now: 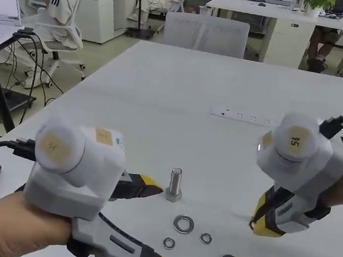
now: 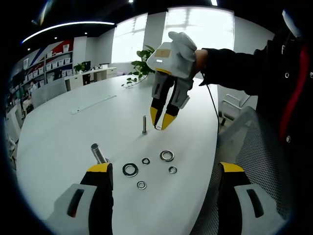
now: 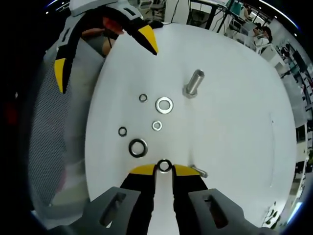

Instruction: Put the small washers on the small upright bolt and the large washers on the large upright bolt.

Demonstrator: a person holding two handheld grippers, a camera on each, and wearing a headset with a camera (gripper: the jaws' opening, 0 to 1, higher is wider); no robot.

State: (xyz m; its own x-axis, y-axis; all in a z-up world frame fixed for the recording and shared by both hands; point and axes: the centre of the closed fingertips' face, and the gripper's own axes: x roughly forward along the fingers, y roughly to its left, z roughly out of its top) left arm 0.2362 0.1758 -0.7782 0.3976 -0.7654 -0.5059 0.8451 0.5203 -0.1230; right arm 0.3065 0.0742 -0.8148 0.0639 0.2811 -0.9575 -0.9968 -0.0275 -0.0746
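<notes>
Just beside the small bolt [image 3: 198, 171], right gripper [image 3: 164, 169] pinches a small washer [image 3: 164, 161], prob. to thread it on; left gripper [image 2: 165, 169] hangs released.

Bright office light, blown-out windows [image 2: 195, 27], faint shadows, fisheye-warped edges, sharp focus

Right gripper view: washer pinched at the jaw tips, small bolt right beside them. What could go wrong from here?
1. The silver washer is held by its rim at the very tips of the right gripper. It may twist or slip out before its hole meets the thin small upright bolt.
2. The tips sit close beside that bolt, so a sideways nudge could topple it.
</notes>
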